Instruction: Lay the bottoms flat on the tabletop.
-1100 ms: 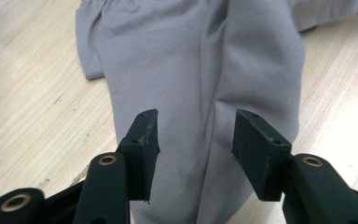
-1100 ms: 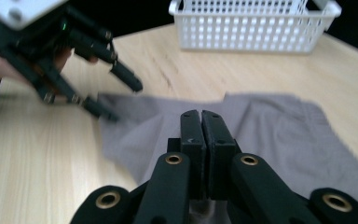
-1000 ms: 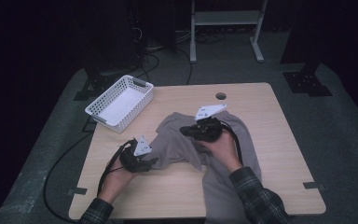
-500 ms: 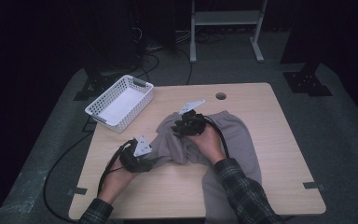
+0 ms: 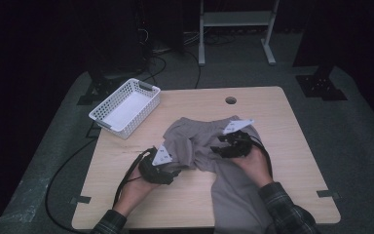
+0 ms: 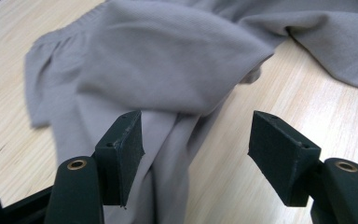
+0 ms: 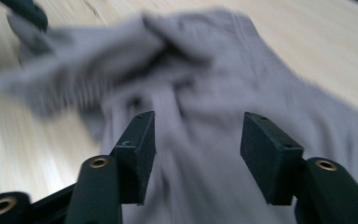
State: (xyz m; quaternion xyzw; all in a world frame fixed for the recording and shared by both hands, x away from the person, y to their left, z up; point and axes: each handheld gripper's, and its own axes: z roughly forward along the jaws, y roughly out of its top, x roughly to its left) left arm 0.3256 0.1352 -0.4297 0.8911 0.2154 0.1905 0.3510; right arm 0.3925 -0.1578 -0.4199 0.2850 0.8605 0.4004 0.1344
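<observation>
A grey garment lies crumpled on the wooden table, with one part trailing toward the person. At its left edge, my left gripper is open, and in the left gripper view a fold of the grey cloth lies between and beyond its jaws. My right gripper hovers over the middle of the garment and points left. The right gripper view is blurred, but there my right gripper has wide open jaws with nothing held, above the cloth.
A white plastic basket stands on the table's far left corner. A small round hole marks the tabletop near the far edge. A black cable hangs off the left side. Bare wood surrounds the garment on the right.
My right gripper swung left across the garment, then came back right and nearer the person. The cloth is now bunched more toward the middle. The left gripper has hardly moved.
</observation>
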